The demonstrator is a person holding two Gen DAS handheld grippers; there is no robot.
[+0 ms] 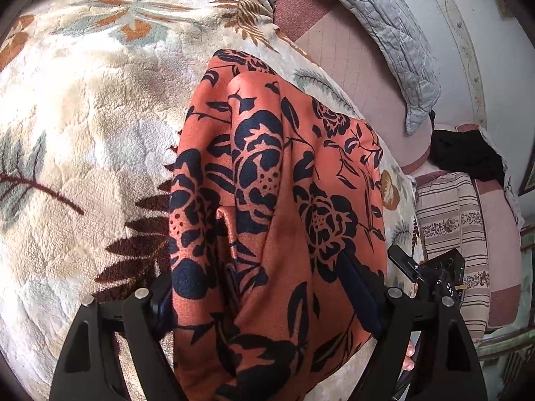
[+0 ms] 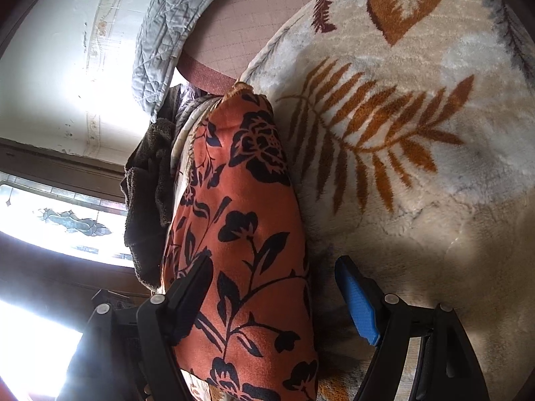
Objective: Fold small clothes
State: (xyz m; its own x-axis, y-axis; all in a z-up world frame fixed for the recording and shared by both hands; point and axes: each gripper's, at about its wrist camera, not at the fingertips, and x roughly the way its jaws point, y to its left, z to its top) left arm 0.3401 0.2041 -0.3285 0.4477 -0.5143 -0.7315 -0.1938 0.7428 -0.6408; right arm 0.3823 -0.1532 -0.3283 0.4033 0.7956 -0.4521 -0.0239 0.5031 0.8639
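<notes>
An orange garment with a dark navy flower print point(image 1: 274, 200) lies bunched on a cream leaf-patterned plush blanket point(image 1: 83, 117). My left gripper point(image 1: 264, 287) stands open with the cloth draped between and over its fingers, which are wide apart. The other gripper's black tip point(image 1: 411, 267) shows at the cloth's right edge. In the right wrist view the same garment point(image 2: 244, 234) fills the gap of my right gripper point(image 2: 277, 287), whose jaws stand wide apart; its blue pad point(image 2: 357, 300) is clear of the cloth and the left finger point(image 2: 190, 287) touches it.
A pink mattress point(image 1: 351, 67) and a grey quilted cover point(image 1: 391, 33) lie beyond the blanket. A striped cushion point(image 1: 451, 234) and dark cloth point(image 1: 468, 157) sit at the right. A dark towel point(image 2: 150, 200) hangs by a bright window point(image 2: 50, 217).
</notes>
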